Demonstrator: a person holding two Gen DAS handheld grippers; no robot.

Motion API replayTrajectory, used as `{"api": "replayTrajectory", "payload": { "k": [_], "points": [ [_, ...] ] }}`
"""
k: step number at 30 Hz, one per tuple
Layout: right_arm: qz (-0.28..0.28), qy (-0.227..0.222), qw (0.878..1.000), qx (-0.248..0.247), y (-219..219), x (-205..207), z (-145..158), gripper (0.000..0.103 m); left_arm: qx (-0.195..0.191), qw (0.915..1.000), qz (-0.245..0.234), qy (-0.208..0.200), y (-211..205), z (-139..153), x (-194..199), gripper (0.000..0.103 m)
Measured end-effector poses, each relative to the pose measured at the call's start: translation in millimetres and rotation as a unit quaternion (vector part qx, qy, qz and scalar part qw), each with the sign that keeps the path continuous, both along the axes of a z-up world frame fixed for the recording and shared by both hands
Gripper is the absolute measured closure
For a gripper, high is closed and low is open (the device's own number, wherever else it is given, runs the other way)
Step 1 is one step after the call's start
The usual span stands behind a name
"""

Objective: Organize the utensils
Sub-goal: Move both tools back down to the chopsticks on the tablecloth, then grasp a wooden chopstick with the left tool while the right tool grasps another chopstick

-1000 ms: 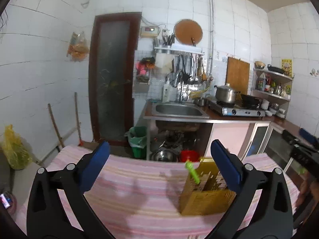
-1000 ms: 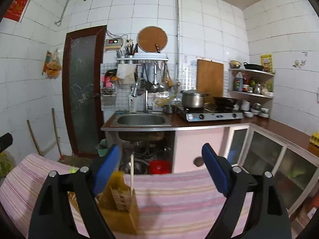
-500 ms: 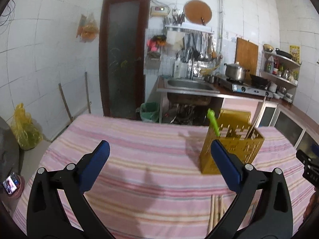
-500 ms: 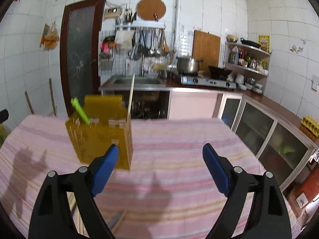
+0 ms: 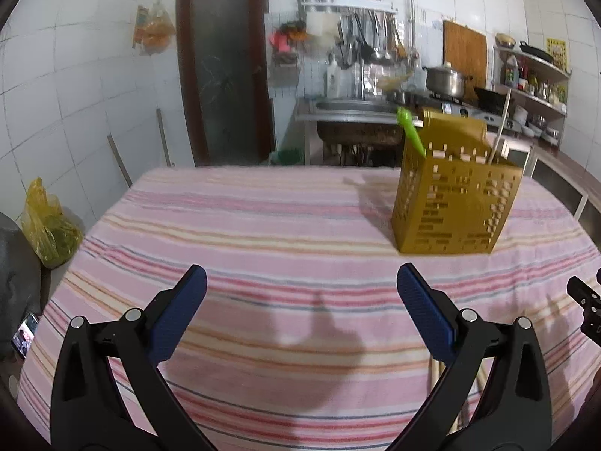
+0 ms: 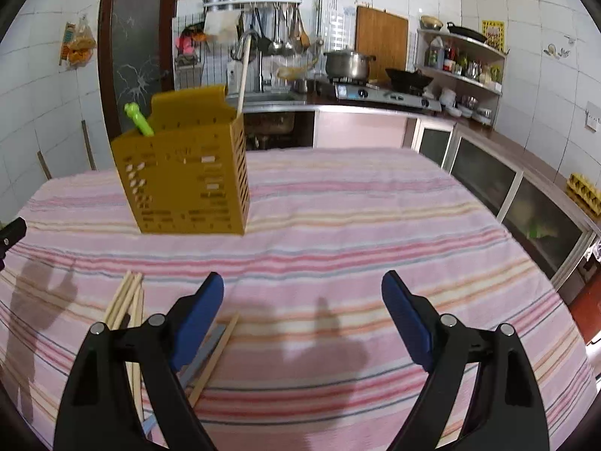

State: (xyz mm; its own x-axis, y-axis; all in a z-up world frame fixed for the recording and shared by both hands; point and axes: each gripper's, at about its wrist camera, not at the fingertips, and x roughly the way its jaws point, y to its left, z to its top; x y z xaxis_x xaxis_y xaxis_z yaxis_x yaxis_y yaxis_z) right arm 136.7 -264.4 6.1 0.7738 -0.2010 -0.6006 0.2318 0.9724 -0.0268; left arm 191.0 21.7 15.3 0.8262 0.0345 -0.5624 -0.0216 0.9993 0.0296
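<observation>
A yellow perforated utensil holder stands upright on the striped tablecloth. It holds a green-handled utensil and a single chopstick. Several wooden chopsticks and a grey flat utensil lie loose on the cloth beside and under my right gripper's left finger. Chopstick ends also peek out by my left gripper's right finger. My left gripper is open with nothing between its pads. My right gripper is open and empty too, hovering over the cloth in front of the holder.
The table is covered by a pink striped cloth. Behind it are a sink, a gas stove with a pot, and glass-fronted cabinets on the right. A yellow bag sits on the floor at left.
Both grippers have come down and tipped toward the table. The holder now sits higher in both views, and the loose chopsticks have come into sight. Both stay open.
</observation>
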Motion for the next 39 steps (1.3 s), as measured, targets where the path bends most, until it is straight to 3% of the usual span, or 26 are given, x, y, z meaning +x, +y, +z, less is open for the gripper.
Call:
{"api": "replayTrajectory", "payload": {
  "k": [12, 22, 32, 39],
  "points": [
    [-0.009, 0.08, 0.997, -0.006, 19.8, 12.4, -44.7, 0.018, 0.003, 0.9978, -0.018, 0.064, -13.2, -45.7, 10.4, 0.005],
    [-0.013, 0.127, 0.992, -0.007, 43.2, 11.7, -59.6, 0.021, 0.008, 0.9964, -0.037, 0.076, -23.0, -53.2, 9.8, 0.005],
    [0.028, 0.139, 0.989, 0.045, 40.3, 23.6, -53.2, 0.084, -0.026, 0.9922, -0.055, 0.108, -32.5, -55.6, 17.4, 0.005],
    [0.049, 0.139, 0.987, 0.058, 33.7, 21.4, -52.6, 0.085, 0.003, 0.9855, -0.087, 0.146, -59.2, -71.5, 22.0, 0.005]
  ]
}}
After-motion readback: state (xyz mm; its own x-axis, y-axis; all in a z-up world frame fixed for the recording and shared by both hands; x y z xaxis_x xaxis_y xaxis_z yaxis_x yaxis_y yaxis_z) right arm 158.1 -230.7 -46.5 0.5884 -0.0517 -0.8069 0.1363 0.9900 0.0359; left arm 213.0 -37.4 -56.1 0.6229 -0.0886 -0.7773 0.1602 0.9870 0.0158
